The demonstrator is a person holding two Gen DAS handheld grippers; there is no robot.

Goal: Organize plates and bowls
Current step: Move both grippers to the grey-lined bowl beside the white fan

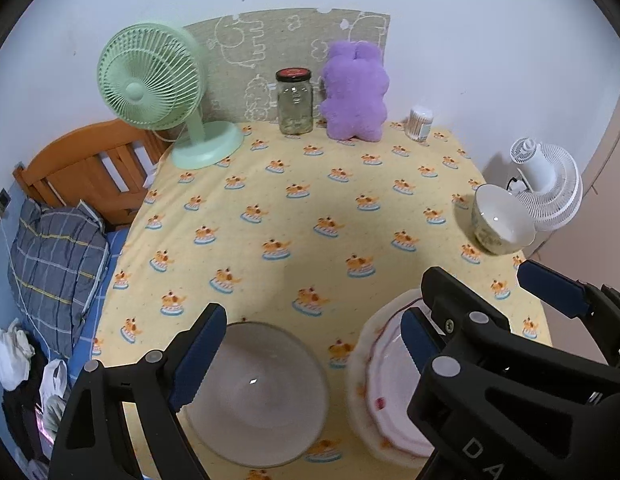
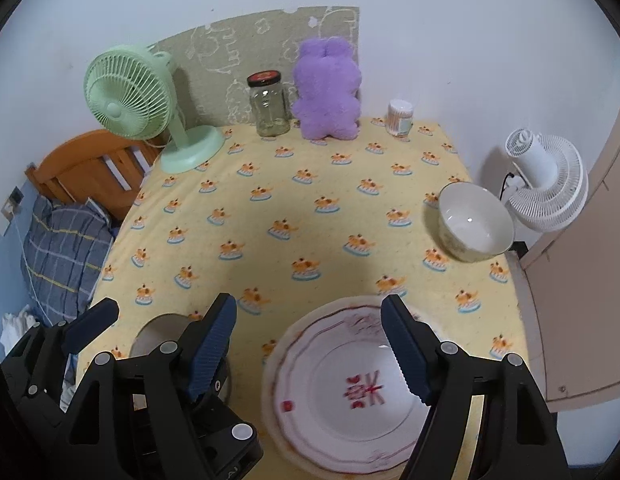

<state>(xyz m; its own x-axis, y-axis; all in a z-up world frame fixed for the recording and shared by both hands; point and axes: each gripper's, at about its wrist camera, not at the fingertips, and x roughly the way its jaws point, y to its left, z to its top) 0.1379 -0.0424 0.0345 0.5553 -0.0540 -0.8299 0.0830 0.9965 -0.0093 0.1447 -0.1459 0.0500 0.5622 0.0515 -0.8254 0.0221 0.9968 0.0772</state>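
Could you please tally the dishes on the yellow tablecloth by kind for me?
Bowls: 2, a glass bowl and a white bowl.
Plates: 1 that I can tell, a red-patterned plate.
Total: 3.

Little can be read. On the black body of the right gripper, at the lower right of the left wrist view, stand pale raised capitals "D A", cut off by the frame edge. In the right wrist view a few pale characters show on the left gripper body at the bottom edge, too cut off to read. The white plate under the right claw carries a red mark at its centre, between the two fingers, which looks like a character but is too blurred to read. The glass jar, far ahead of the claws, has a red lid label that cannot be made out
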